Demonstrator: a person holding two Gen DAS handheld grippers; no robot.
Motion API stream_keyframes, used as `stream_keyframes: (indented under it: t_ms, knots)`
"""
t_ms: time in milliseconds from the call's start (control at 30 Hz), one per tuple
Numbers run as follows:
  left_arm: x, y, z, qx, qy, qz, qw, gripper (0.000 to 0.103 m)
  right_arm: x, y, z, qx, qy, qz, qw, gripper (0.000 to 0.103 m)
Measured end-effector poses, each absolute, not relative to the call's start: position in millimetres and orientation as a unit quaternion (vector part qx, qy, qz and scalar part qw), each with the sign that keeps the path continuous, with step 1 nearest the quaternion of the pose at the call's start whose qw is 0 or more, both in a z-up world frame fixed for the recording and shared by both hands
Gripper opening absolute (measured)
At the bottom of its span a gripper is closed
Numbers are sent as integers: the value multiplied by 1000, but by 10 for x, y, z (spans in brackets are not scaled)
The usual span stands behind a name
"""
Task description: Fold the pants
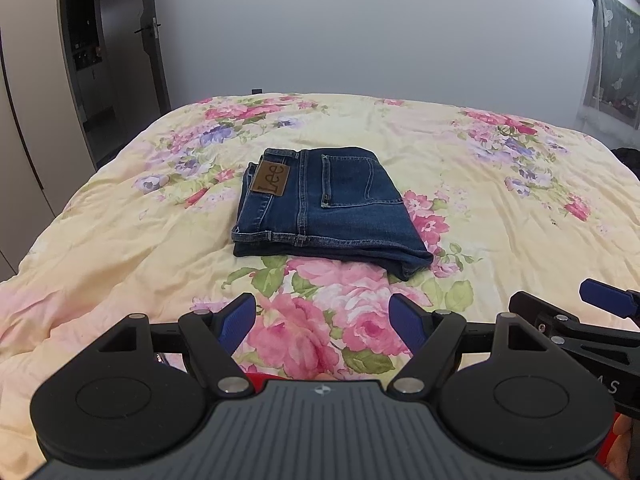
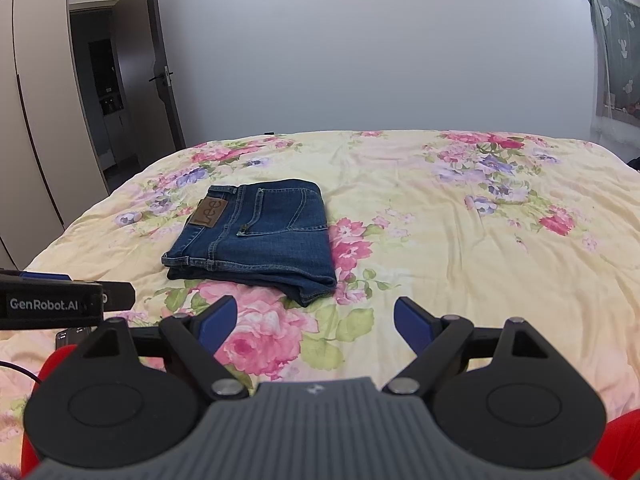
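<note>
Dark blue jeans (image 1: pixel 332 208) lie folded into a compact rectangle on the floral bed cover, back pocket and brown leather patch facing up. The same pants (image 2: pixel 260 236) sit left of centre in the right wrist view. My left gripper (image 1: pixel 322 316) hovers open over the cover, nearer than the pants, nothing between its blue pads. My right gripper (image 2: pixel 316 318) is open too, held back from the pants and to their right. The right gripper's finger (image 1: pixel 608 300) shows at the left view's right edge; the left gripper's body (image 2: pixel 52 300) shows at the right view's left edge.
The bed cover (image 1: pixel 120 248), yellow with pink roses, fills the lower half of both views. A dark open door (image 2: pixel 140 92) and pale wardrobe panels stand at the left. A green curtain (image 1: pixel 616 56) hangs at the right. A red sleeve (image 2: pixel 624 440) shows below the right gripper.
</note>
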State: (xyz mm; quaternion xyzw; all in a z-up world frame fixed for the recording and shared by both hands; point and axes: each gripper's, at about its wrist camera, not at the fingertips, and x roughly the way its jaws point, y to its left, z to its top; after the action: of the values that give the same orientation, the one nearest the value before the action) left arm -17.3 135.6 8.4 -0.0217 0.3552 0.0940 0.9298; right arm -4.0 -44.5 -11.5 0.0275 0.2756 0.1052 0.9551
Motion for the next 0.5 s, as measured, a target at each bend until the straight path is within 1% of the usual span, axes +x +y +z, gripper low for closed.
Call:
stream_keyframes:
  t_ms: [500]
  knots:
    - [-199, 1276, 143, -6, 338, 95, 936, 88, -33, -464, -125, 32, 279, 101, 954, 82]
